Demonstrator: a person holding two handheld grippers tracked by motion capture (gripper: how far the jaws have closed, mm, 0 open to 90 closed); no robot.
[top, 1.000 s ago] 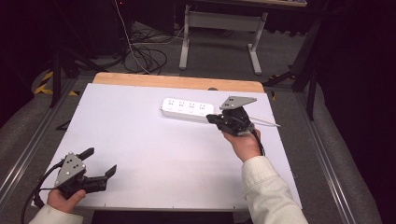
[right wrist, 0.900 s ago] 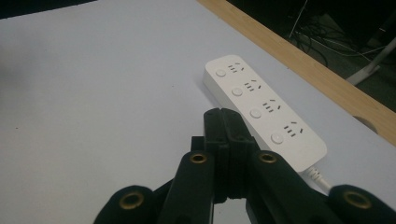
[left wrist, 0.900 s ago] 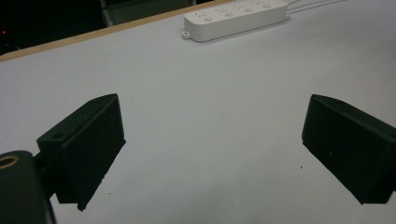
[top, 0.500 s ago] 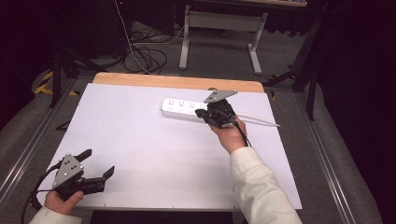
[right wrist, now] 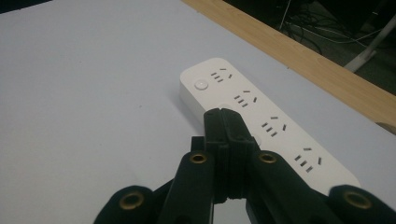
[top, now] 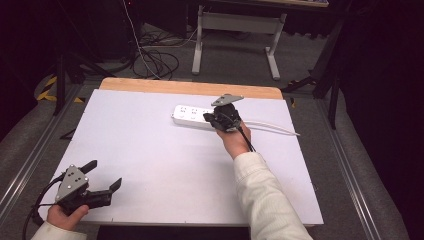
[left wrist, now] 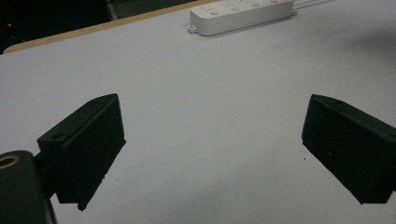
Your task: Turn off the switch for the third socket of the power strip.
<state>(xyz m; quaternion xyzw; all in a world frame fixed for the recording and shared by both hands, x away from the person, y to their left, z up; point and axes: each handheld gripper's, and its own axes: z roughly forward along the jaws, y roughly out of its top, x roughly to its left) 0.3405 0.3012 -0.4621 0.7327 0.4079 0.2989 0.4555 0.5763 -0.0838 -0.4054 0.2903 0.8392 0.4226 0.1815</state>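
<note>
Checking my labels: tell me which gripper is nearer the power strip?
Right. The right gripper is over the power strip, jaws closed; the left gripper sits at the table's near left corner, far off.

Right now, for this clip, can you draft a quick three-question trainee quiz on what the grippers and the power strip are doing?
1. True or false: the left gripper holds its jaws wide apart over bare table.
2. Multiple choice: the right gripper has its jaws A) spread around the cord, B) closed together over the power strip, C) clamped on the wooden edge.
3. Fill in: the round button on the power strip sits at the end opposite its ____.

Key: 1 true. 2 B; whether the tips touch the strip cannot be told. 3 cord, which trails toward the table's right side in the high view.
</note>
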